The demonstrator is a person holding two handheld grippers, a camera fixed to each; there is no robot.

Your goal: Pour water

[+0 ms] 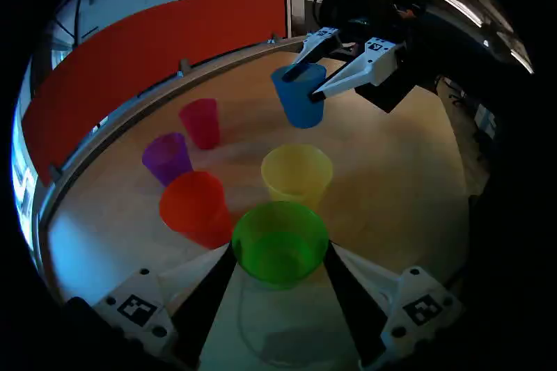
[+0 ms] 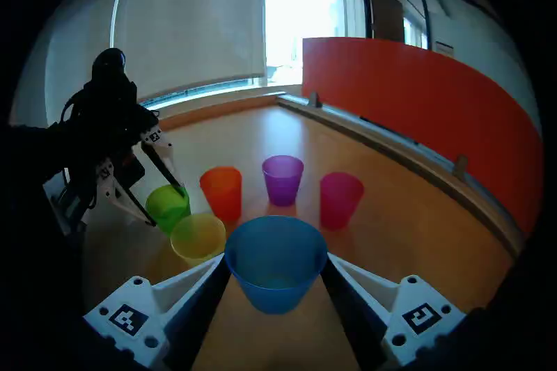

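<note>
green cup pinched by left claw, blue cup by right claw; contents unclear.

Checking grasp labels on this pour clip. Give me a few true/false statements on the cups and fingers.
1. The left gripper has both fingers pressed on the green cup. True.
2. The right gripper is open and empty. False: it is shut on the blue cup.
3. Four cups stand free on the table: the yellow cup, orange cup, purple cup and pink cup. True.
4. The blue cup is tipped over the green cup. False: it is upright and apart from it.
5. The purple cup lies on its side. False: it stands upright.
</note>
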